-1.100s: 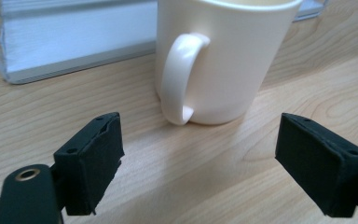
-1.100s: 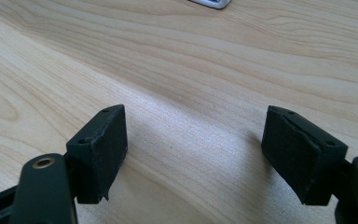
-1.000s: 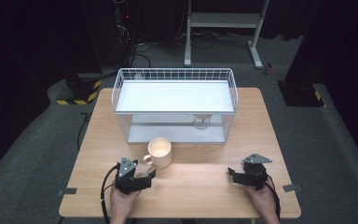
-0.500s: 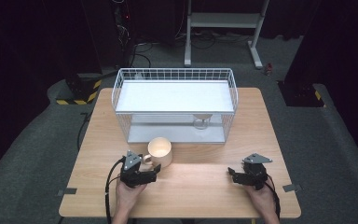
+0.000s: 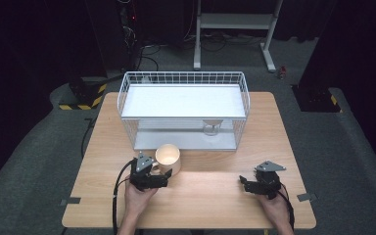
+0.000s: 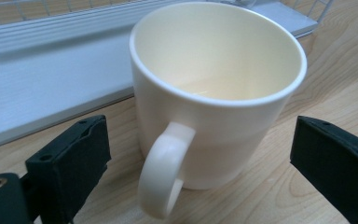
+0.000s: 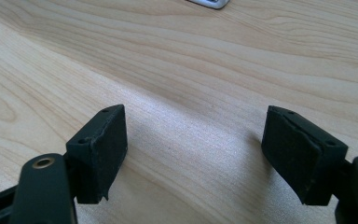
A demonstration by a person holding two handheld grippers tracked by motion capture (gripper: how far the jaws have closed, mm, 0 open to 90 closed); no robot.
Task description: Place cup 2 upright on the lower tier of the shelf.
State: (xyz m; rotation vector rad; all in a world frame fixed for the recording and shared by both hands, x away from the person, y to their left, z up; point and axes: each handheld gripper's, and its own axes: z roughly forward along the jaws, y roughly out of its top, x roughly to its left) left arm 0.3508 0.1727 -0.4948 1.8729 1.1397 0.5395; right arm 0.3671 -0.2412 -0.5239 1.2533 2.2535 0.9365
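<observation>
Wooden table (image 5: 210,196); mug handle (image 6: 161,179) between parted left tongs (image 6: 200,158).

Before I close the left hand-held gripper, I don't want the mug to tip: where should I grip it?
Grip the cream mug by its handle, coming level from the person's side. It stands upright, handle toward the open left hand-held gripper, whose jaws flank it without touching.

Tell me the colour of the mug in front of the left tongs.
Cream, inside and out; the mug shows best in the left gripper view.
</observation>
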